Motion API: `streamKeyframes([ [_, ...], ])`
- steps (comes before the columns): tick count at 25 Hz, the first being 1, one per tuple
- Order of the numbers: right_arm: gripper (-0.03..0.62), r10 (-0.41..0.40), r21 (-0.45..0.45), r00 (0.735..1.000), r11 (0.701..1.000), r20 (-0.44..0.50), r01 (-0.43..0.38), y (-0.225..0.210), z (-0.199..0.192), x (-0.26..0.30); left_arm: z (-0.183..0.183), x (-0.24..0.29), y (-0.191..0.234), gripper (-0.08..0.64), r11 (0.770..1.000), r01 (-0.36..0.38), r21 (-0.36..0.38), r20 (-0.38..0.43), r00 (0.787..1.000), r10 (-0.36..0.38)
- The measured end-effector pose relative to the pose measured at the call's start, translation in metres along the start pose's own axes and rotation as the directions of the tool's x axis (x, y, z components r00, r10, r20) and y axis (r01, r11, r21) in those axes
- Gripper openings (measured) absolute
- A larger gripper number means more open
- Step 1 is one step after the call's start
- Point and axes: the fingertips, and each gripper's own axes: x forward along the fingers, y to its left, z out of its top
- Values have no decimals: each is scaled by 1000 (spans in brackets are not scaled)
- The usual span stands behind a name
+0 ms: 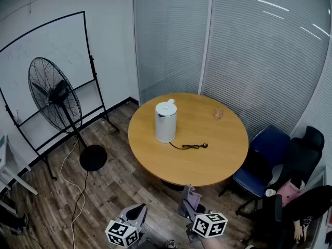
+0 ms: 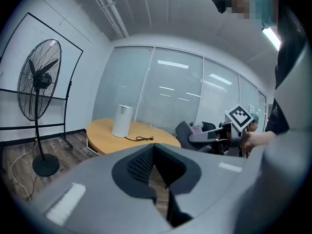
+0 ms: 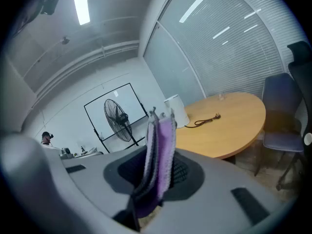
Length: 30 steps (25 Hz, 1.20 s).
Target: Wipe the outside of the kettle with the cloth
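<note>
A white kettle [image 1: 166, 121] stands upright on the round wooden table [image 1: 228, 154], left of its middle, with a black cord [image 1: 191, 146] lying beside it. Both grippers hover low over the floor, short of the table's near edge. My right gripper [image 1: 189, 200] is shut on a purple cloth [image 1: 194, 197]; in the right gripper view the cloth [image 3: 165, 135] sticks up from the jaws [image 3: 158, 165], with the kettle [image 3: 176, 110] far ahead. My left gripper [image 1: 136, 212] is shut and holds nothing; its view [image 2: 154, 147] shows the kettle [image 2: 122, 121] well beyond reach.
A small glass [image 1: 218, 113] sits at the table's far right. A standing fan [image 1: 54, 95] and a whiteboard [image 1: 31, 71] are at the left. A blue chair [image 1: 264, 154] and a black chair [image 1: 303, 160] crowd the right side, near a seated person [image 1: 306, 206].
</note>
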Motion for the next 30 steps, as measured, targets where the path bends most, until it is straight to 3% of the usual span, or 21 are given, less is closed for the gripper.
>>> streamKeyframes([
  [14,97,4,-3,1000,1000,-13,-4,1,3,24,2,16,25,11,1000,-28,-5,20,999,29],
  [20,95,-36,24,999,999,0,36,1,15,66,11,39,65,11,1000,16,-13,14,1000,-16],
  [30,97,-151,81,986,986,67,145,14,54,151,56,95,154,11,986,163,37,-20,987,-162],
])
